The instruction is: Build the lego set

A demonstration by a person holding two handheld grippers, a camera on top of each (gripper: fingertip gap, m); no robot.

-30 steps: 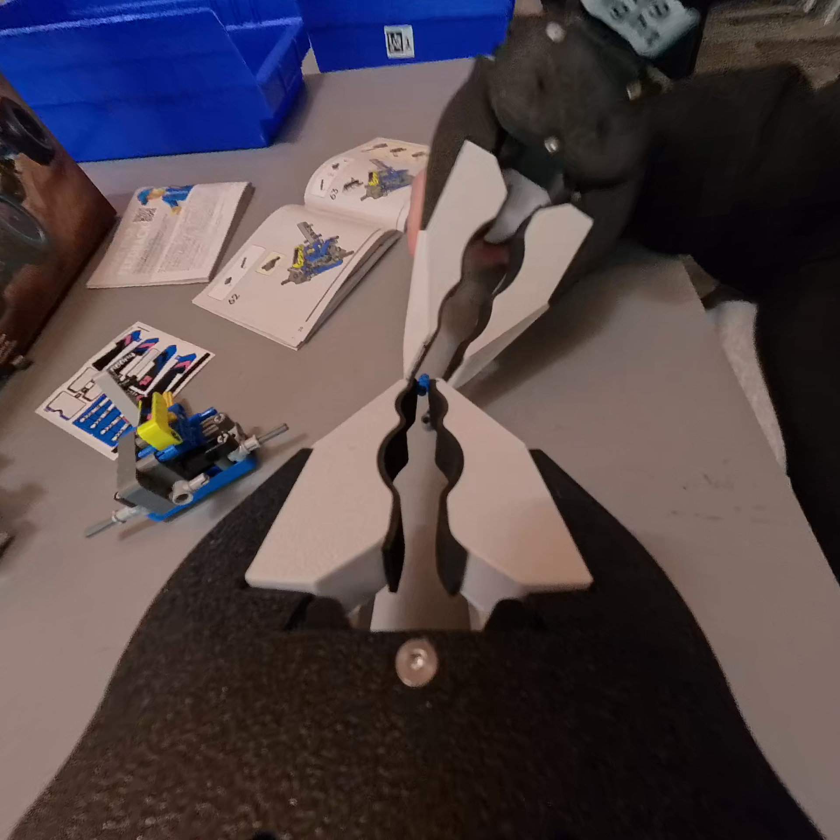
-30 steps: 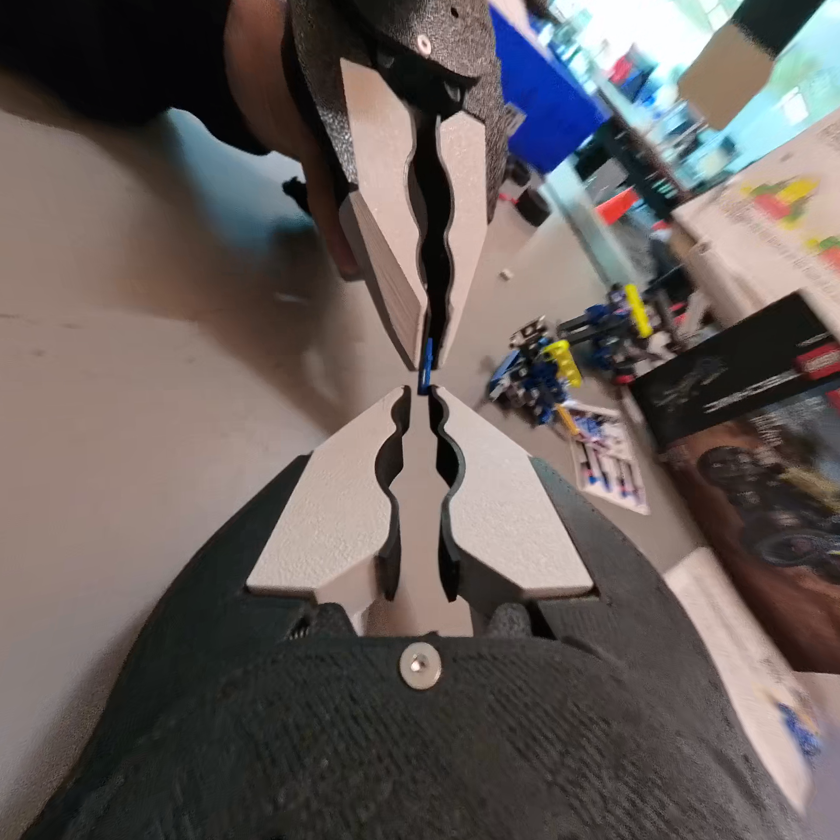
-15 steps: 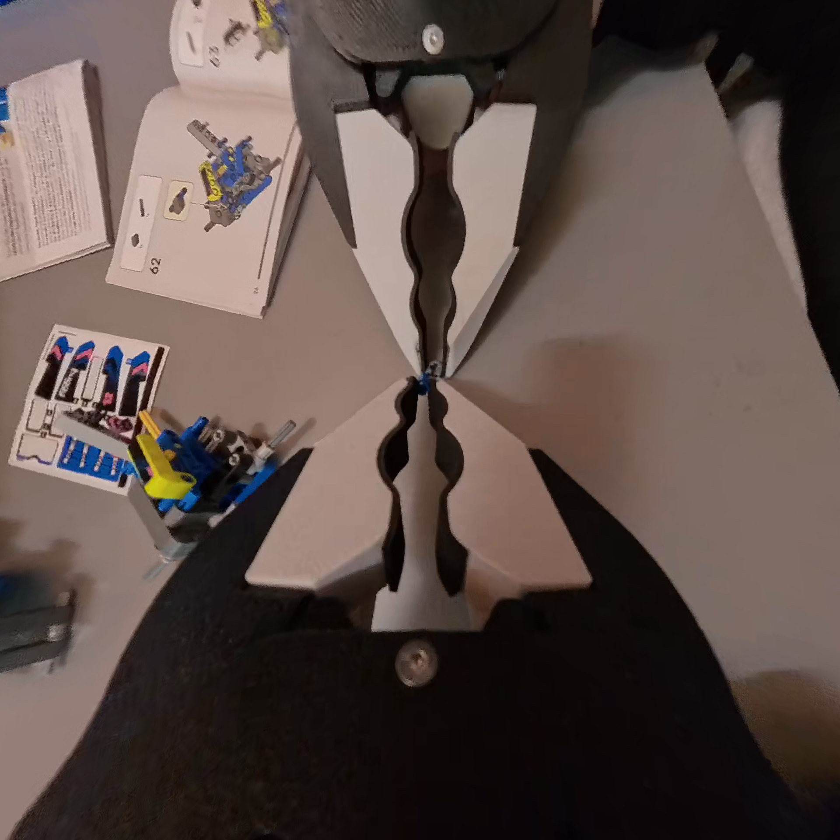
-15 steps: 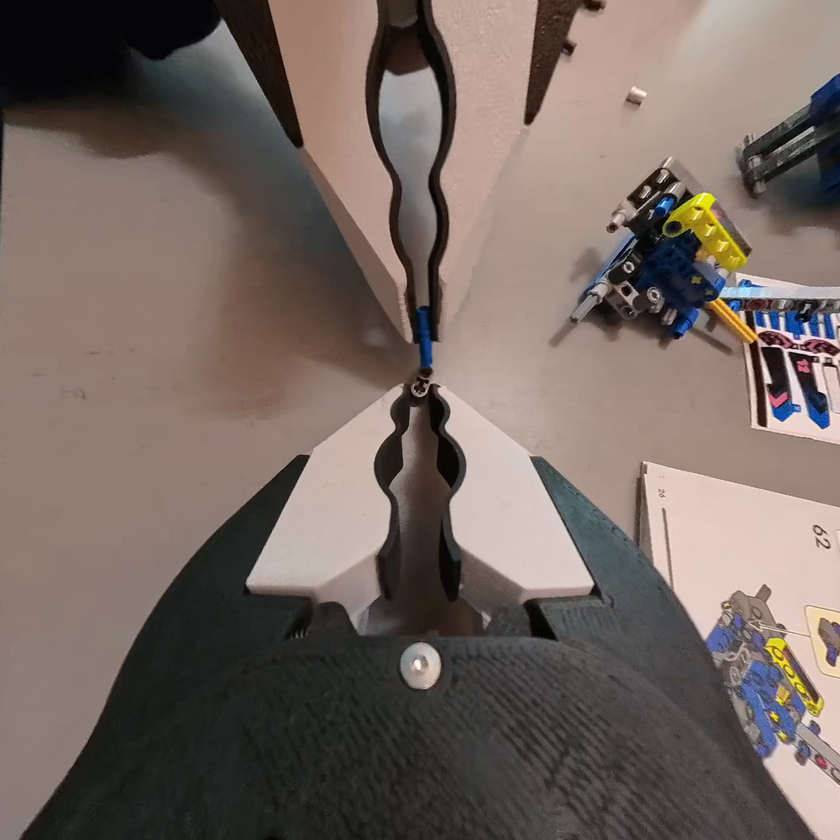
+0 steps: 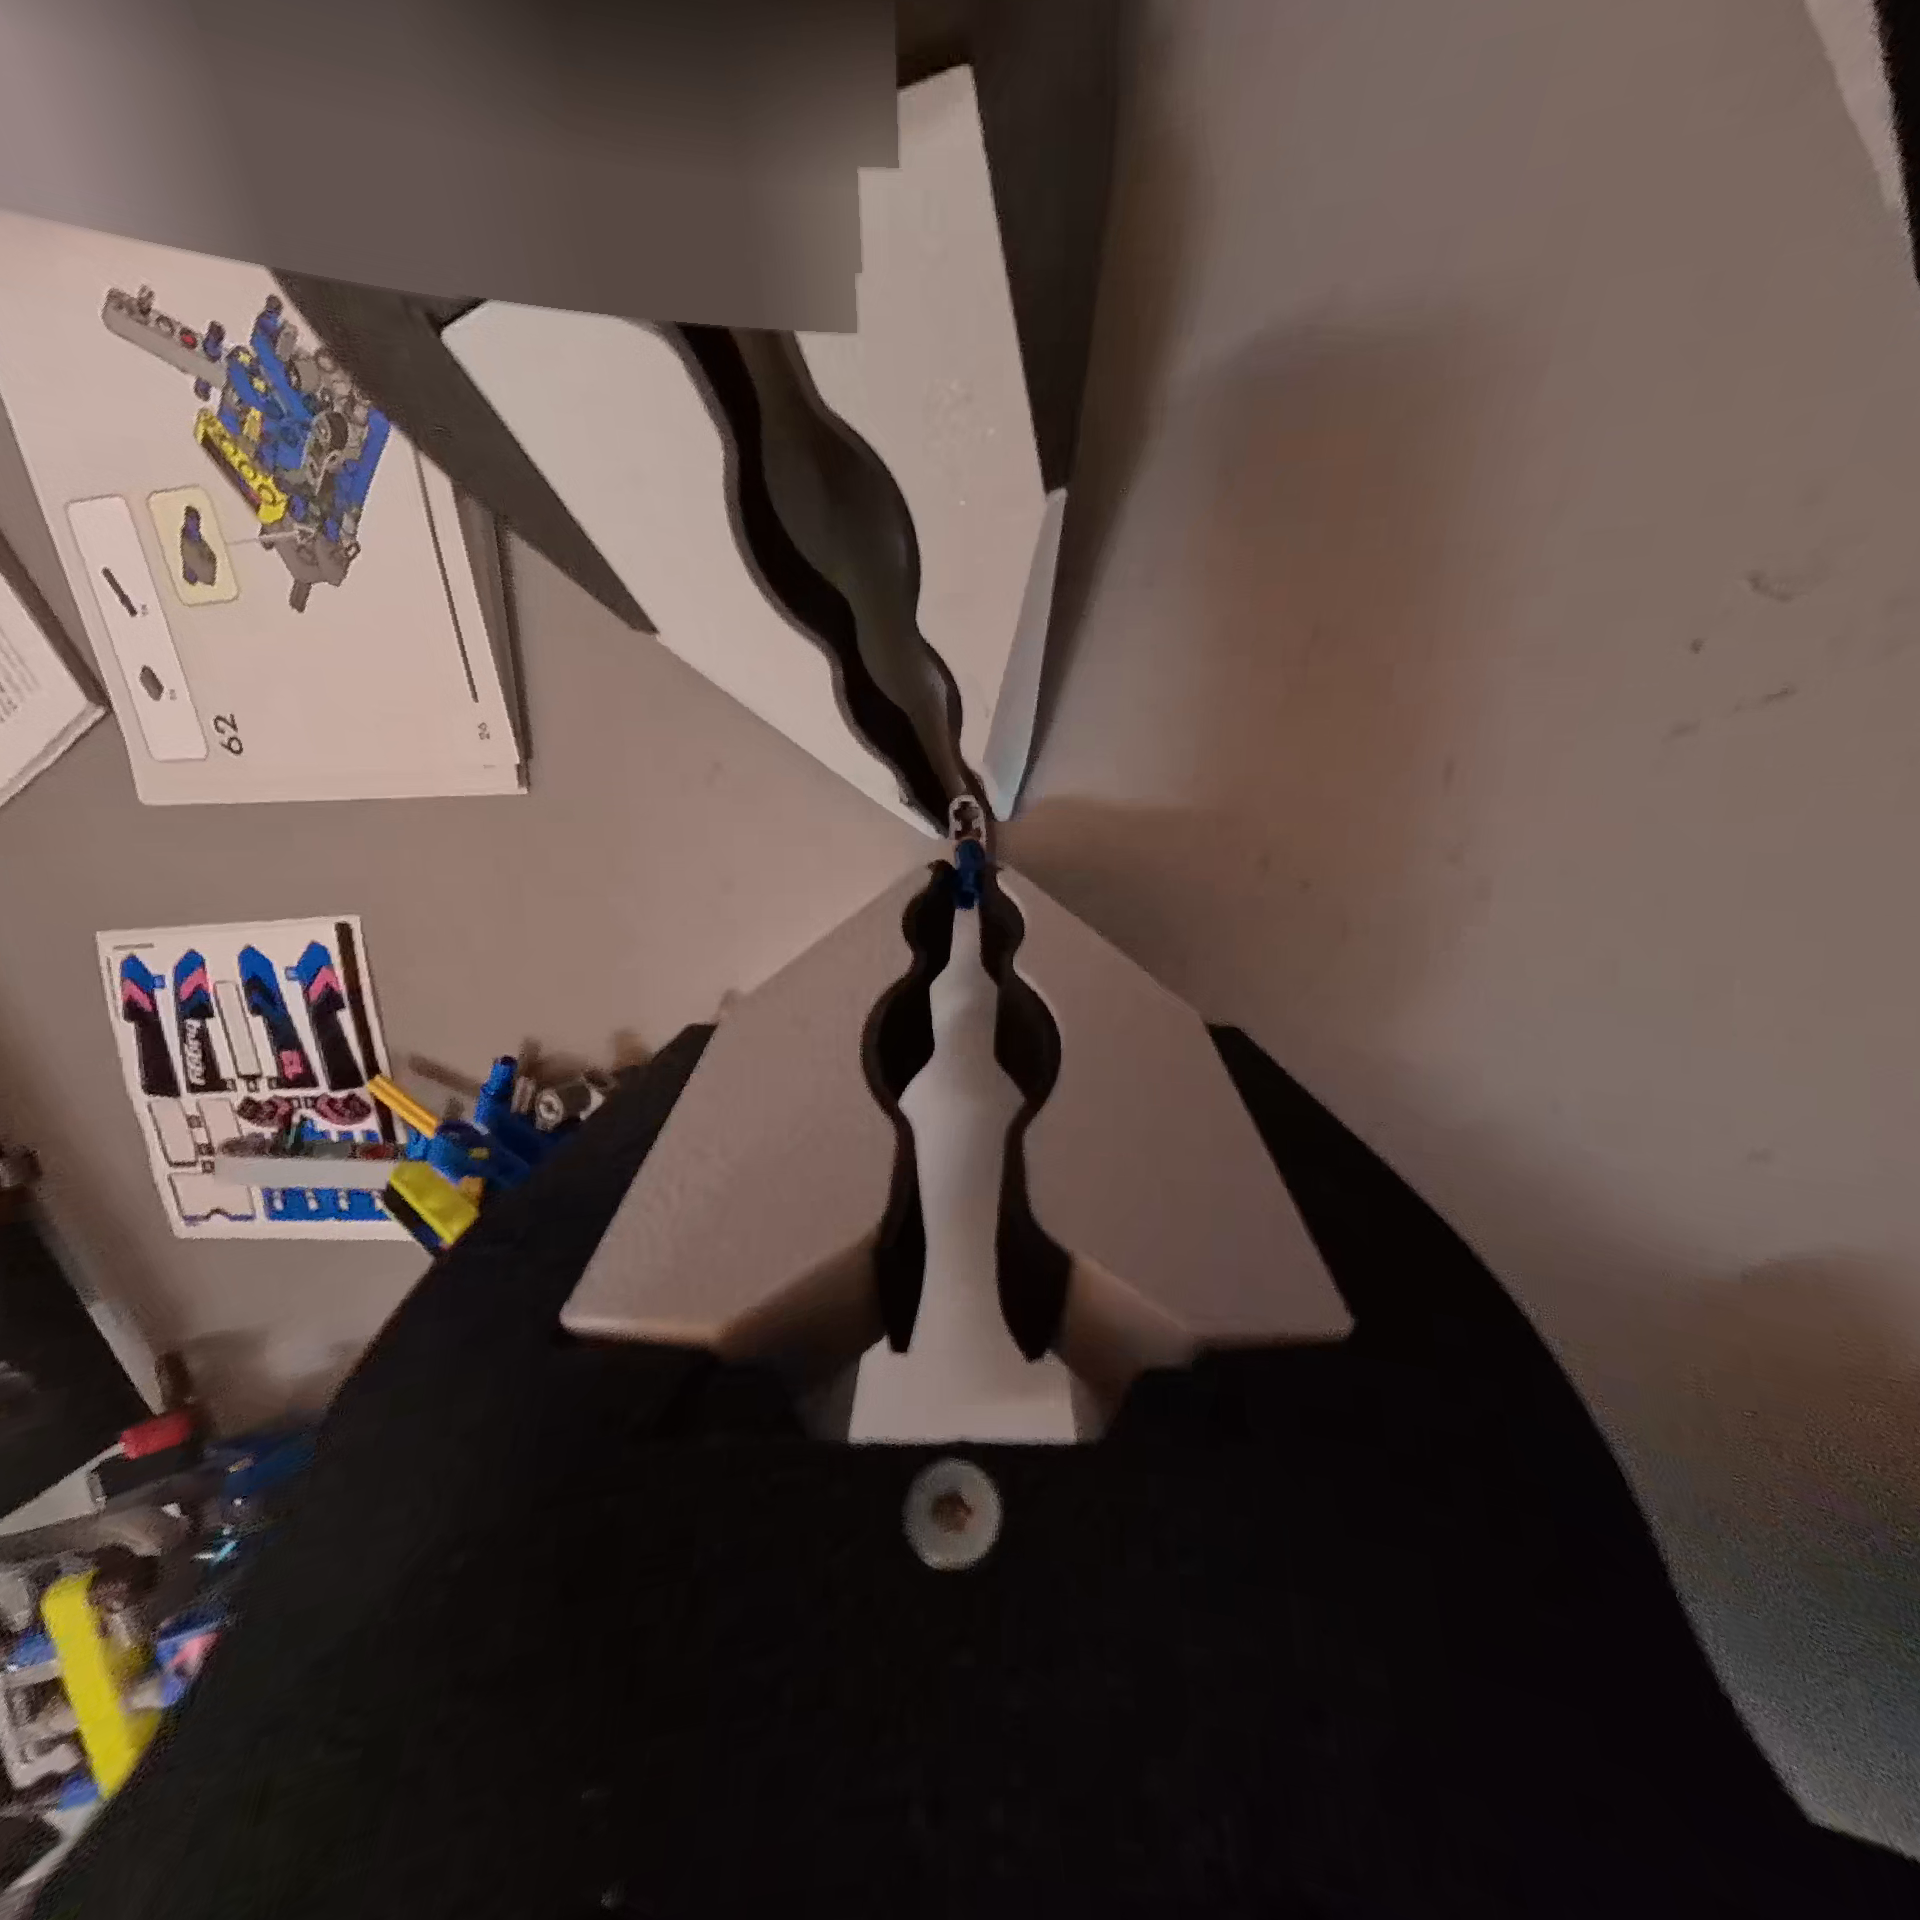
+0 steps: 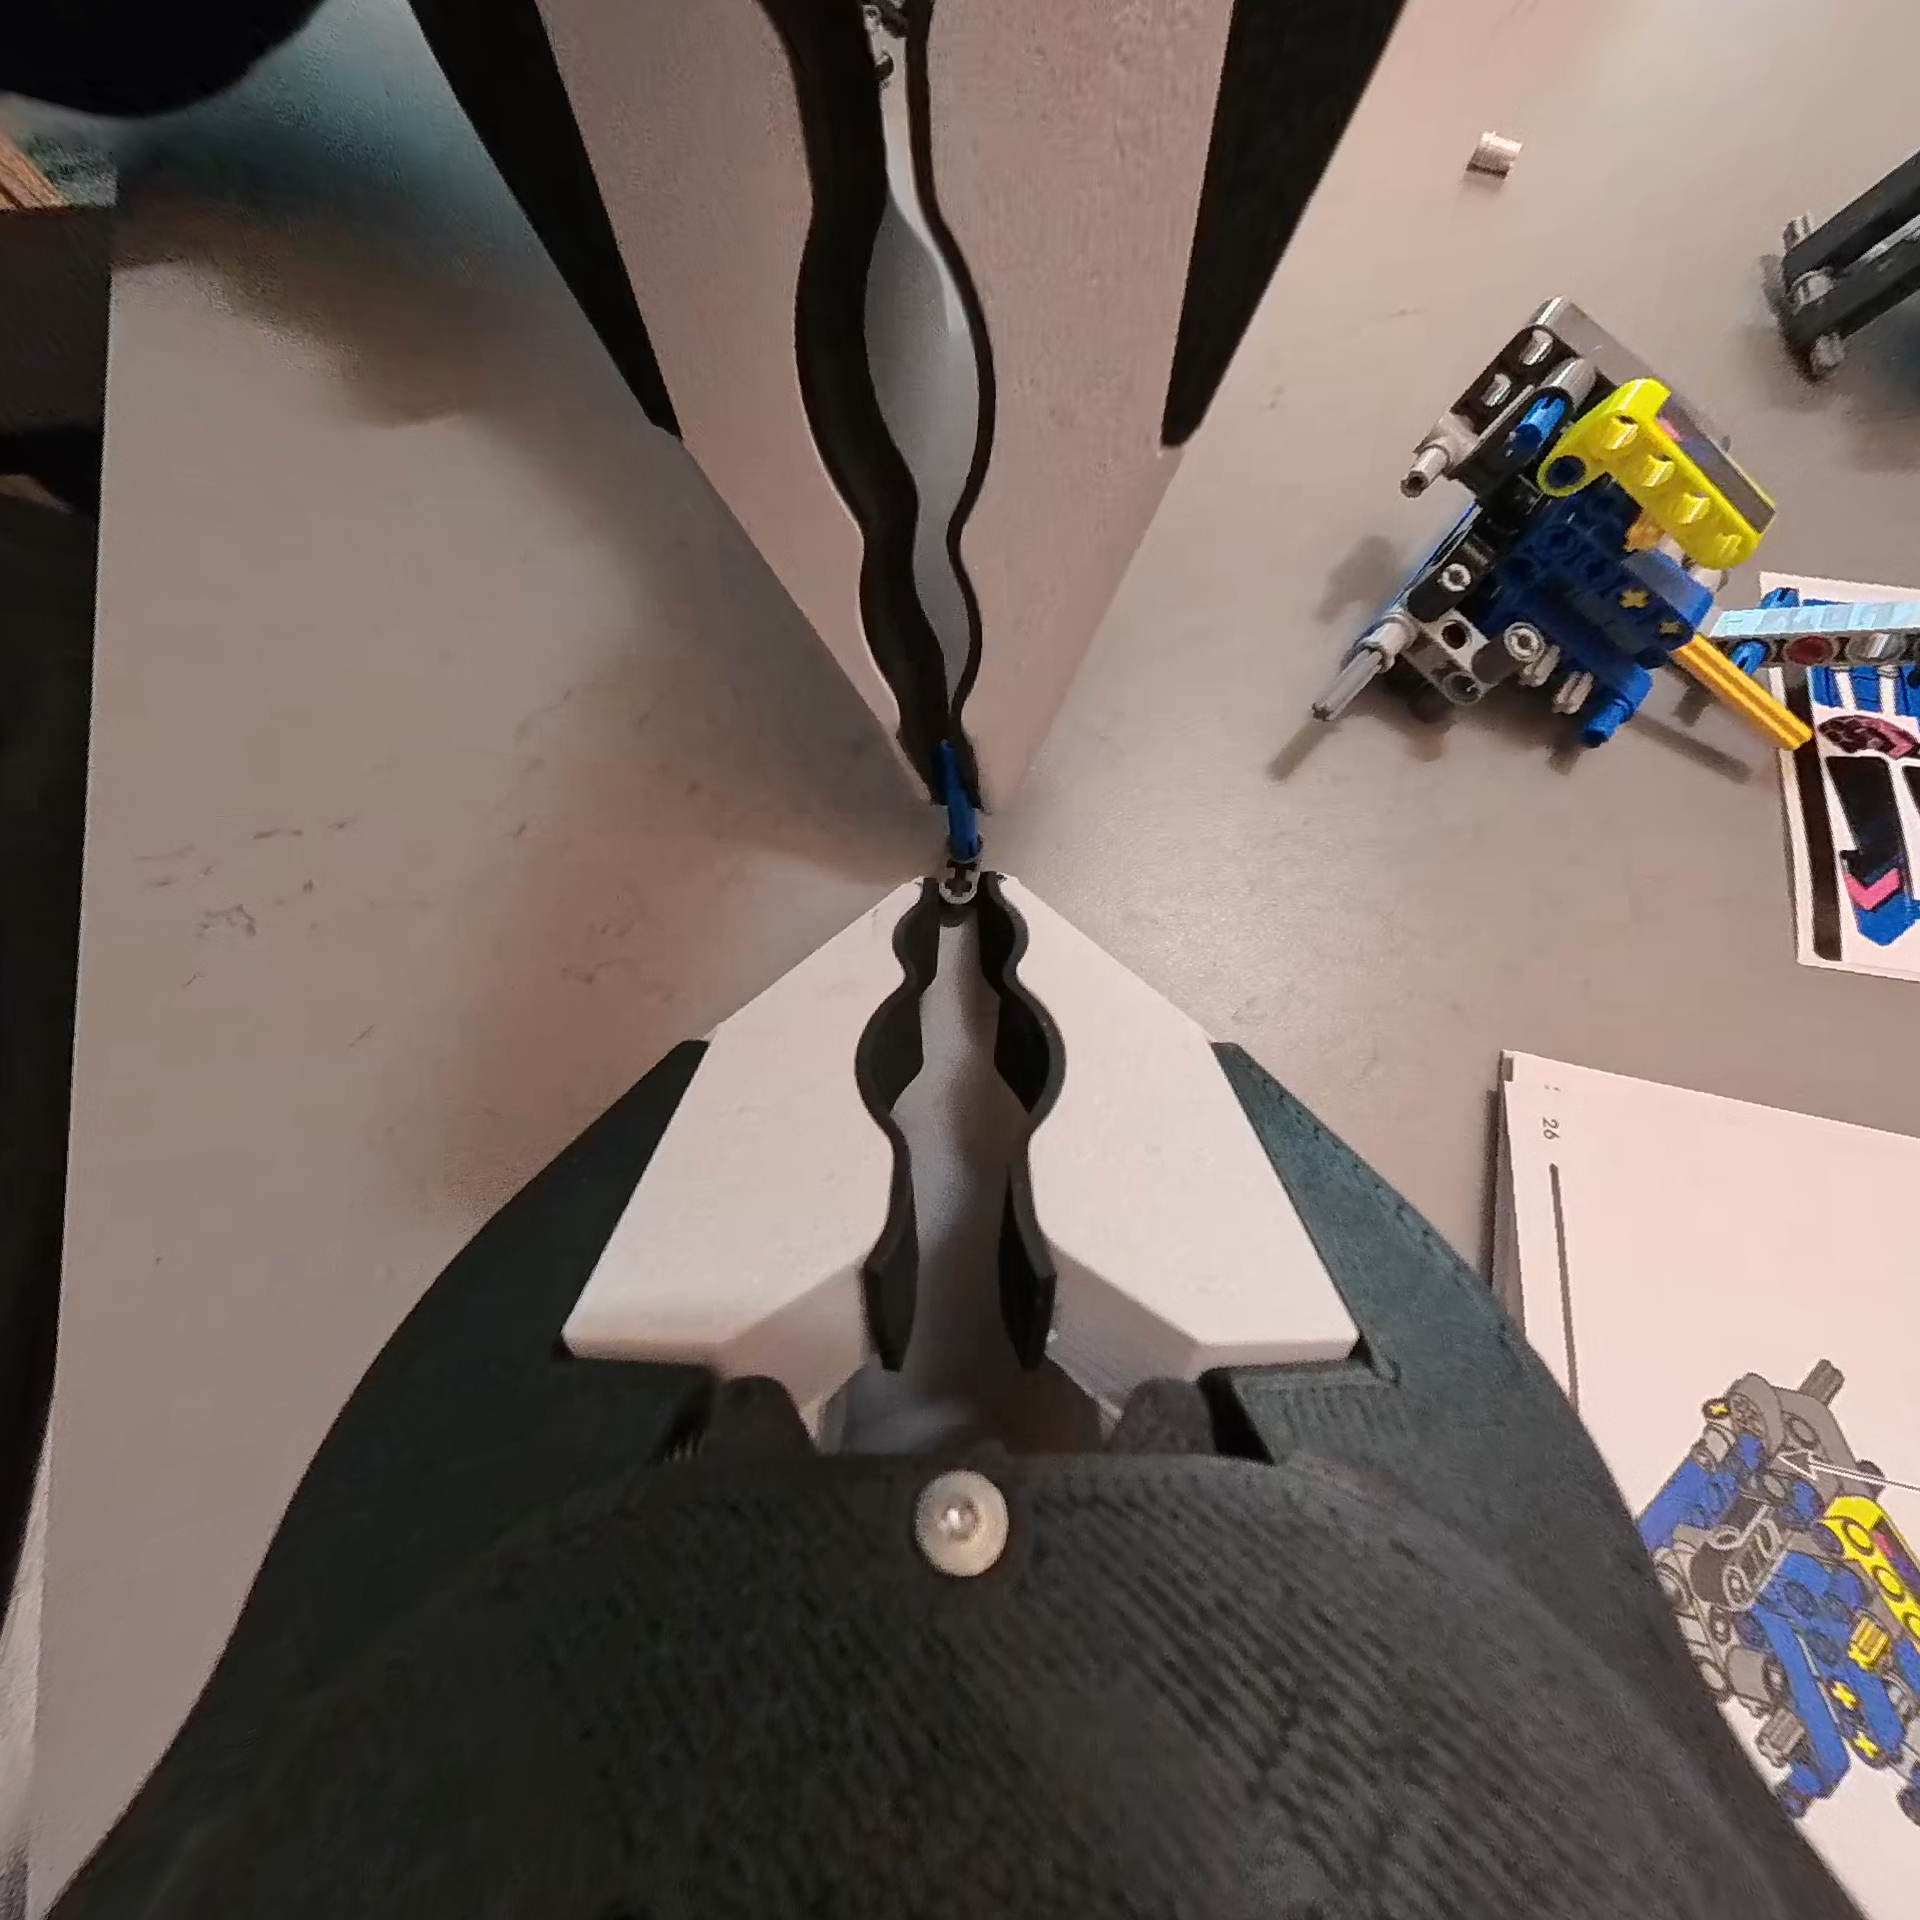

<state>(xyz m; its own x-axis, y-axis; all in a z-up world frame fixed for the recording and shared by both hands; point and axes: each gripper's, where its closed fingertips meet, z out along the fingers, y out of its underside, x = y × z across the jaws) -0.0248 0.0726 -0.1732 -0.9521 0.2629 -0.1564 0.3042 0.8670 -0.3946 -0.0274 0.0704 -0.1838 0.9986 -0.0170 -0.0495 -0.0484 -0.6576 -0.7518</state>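
My left gripper (image 5: pixel 966 896) is shut on a small blue pin (image 5: pixel 968 864), which sticks out past its tips. My right gripper (image 6: pixel 958 896) is shut on a tiny grey connector (image 6: pixel 956 886). The two grippers meet tip to tip above the grey table (image 6: pixel 416 727). The pin (image 6: pixel 956 792) points into the connector (image 5: pixel 966 810) and its end touches it. The left gripper (image 6: pixel 956 774) comes in from the top of the right wrist view. The right gripper (image 5: pixel 971 816) comes in from the top of the left wrist view. A blue, yellow and grey partial build (image 6: pixel 1558 582) lies on the table.
A sticker sheet (image 5: pixel 244 1039) lies beside the partial build (image 5: pixel 457 1153). An open instruction booklet (image 5: pixel 291 540) lies nearby, also in the right wrist view (image 6: pixel 1714 1299). Another assembly (image 5: pixel 83 1662) sits at the lower left. A dark grey part (image 6: pixel 1849 270) and a small grey bush (image 6: pixel 1493 154) lie farther off. The tips of both grippers are at nearly the same place. The left tips stand about 20 cm off the small grey bush (image 6: pixel 1493 154).
Both grippers have swung from slanted to looking down on the table, staying tip to tip. The pin and connector have stayed end to end since half a second ago.
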